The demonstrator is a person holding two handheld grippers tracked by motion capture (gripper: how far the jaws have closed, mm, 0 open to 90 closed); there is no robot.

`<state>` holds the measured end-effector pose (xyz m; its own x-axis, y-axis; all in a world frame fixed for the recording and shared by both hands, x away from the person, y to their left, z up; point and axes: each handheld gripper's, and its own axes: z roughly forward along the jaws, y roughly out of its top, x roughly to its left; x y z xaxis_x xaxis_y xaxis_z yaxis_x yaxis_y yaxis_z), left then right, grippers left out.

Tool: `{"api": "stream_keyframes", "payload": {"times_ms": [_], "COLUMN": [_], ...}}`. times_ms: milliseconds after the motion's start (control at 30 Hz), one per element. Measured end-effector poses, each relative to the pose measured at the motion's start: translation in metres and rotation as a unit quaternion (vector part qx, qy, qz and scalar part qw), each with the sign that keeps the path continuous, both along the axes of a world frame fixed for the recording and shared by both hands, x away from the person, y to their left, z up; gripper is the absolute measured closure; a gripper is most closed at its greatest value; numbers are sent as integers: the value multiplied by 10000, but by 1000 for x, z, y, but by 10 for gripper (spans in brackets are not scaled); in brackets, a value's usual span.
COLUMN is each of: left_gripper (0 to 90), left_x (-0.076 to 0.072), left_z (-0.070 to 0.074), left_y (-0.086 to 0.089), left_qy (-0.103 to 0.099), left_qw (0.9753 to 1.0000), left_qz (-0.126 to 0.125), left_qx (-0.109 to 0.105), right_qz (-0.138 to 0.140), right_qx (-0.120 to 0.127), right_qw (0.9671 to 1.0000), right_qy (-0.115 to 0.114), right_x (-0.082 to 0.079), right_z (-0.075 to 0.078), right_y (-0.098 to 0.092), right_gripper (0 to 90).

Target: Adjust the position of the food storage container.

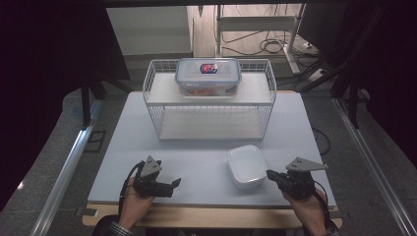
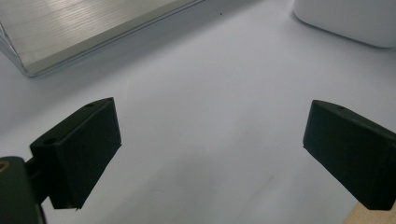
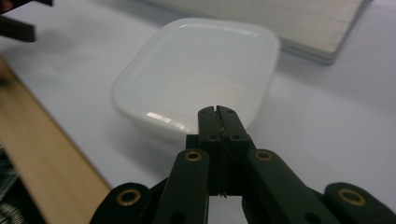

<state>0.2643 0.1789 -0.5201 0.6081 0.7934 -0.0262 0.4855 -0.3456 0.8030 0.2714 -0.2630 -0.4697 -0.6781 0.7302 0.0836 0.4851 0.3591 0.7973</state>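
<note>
White squarish plastic dish (image 3: pixel 196 77) sits just ahead of right gripper (image 3: pixel 218 112), jaws closed, empty; left gripper (image 2: pixel 210 149), jaws wide, is farther.

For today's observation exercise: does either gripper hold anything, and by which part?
Nothing is held. The left gripper is open over bare table; the right gripper is shut on nothing, just short of the white dish.
</note>
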Motion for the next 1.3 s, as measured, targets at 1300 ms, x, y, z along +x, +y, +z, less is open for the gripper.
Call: {"api": "stream_keyframes", "payload": {"times_ms": [1300], "left_gripper": [74], "left_x": [27], "left_z": [2], "left_y": [-16], "left_qy": [324], "left_qw": [9993], "left_qz": [-1], "left_qx": [-183], "right_qz": [-512], "right_qx": [-253], "right_qw": [9966], "right_qy": [592], "right_x": [81], "right_z": [-26], "right_y": [2], "right_gripper": [879]}}
